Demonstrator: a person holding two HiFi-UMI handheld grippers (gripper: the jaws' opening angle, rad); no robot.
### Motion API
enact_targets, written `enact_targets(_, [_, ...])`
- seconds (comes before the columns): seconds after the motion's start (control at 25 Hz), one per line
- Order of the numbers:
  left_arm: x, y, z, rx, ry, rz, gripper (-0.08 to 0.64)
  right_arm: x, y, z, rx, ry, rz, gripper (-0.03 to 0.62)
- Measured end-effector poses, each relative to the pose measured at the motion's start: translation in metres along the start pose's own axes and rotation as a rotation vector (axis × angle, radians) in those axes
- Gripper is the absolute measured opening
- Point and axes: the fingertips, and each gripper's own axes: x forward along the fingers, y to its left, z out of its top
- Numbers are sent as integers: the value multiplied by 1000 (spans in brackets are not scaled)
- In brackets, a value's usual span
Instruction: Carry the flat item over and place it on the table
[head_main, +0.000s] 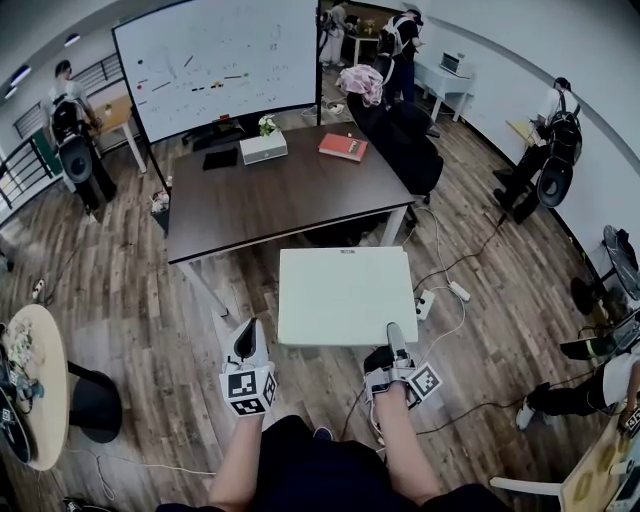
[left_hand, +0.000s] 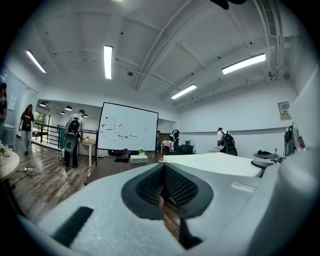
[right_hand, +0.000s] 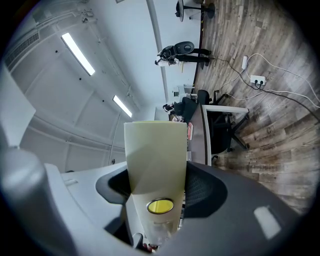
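Head view: white flat board (head_main: 345, 295) aloft by dark table (head_main: 250, 200), near edge in right gripper (head_main: 395, 337), left gripper (head_main: 246, 337) beside; left gripper view: jaws together, empty; right gripper view: clamped on board; carry underway, placing outstanding.

Dark brown rectangular table (head_main: 270, 200): near half and centre were bare, open from near edge. Far edge was taken: black flat pad (head_main: 220, 158) toward far left corner, white box with small plant (head_main: 263, 147) at middle, red book (head_main: 343, 147) toward far right corner. Large whiteboard on stand (head_main: 215, 60) closed off space behind far edge. Black office chairs (head_main: 405, 140) crowded right end. White flat square panel (head_main: 345, 295) hung just before near edge, toward right corner. White power strip with cables (head_main: 425, 303) lay on wooden floor (head_main: 130, 290) beside it. Floor off left end was open.
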Motion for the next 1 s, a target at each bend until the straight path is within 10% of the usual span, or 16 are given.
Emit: enact_targets(1.0, [124, 18, -2, -6, -5, 1, -5, 103, -24, 35, 16, -7, 10, 279])
